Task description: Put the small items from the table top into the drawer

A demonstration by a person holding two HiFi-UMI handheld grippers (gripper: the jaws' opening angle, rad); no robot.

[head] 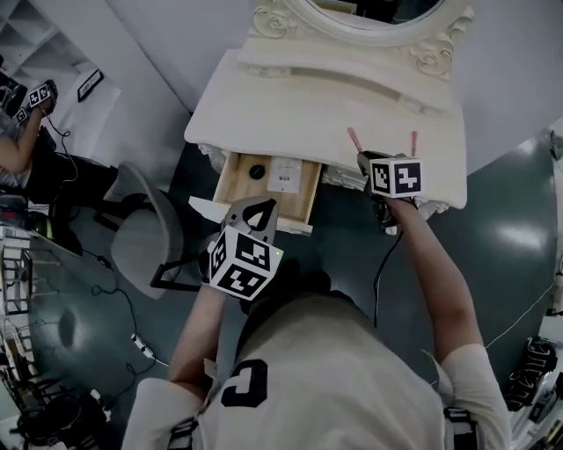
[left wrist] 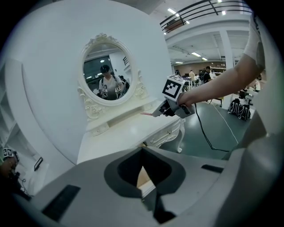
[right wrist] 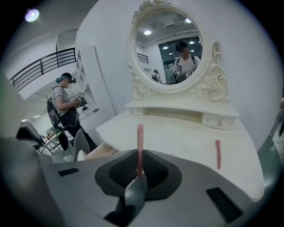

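Above the white dressing-table top [right wrist: 177,133], the right gripper [right wrist: 138,177] pinches a slim pink stick [right wrist: 140,144] by its end: likely light, stiff, prone to swivel. The left gripper [left wrist: 144,186] is clenched, empty.

Dim, flat light falls from white ceiling strip lamps [left wrist: 171,10], leaving a soft sheen on the cream tabletop [left wrist: 128,135]; gripper views bulge, corners black.
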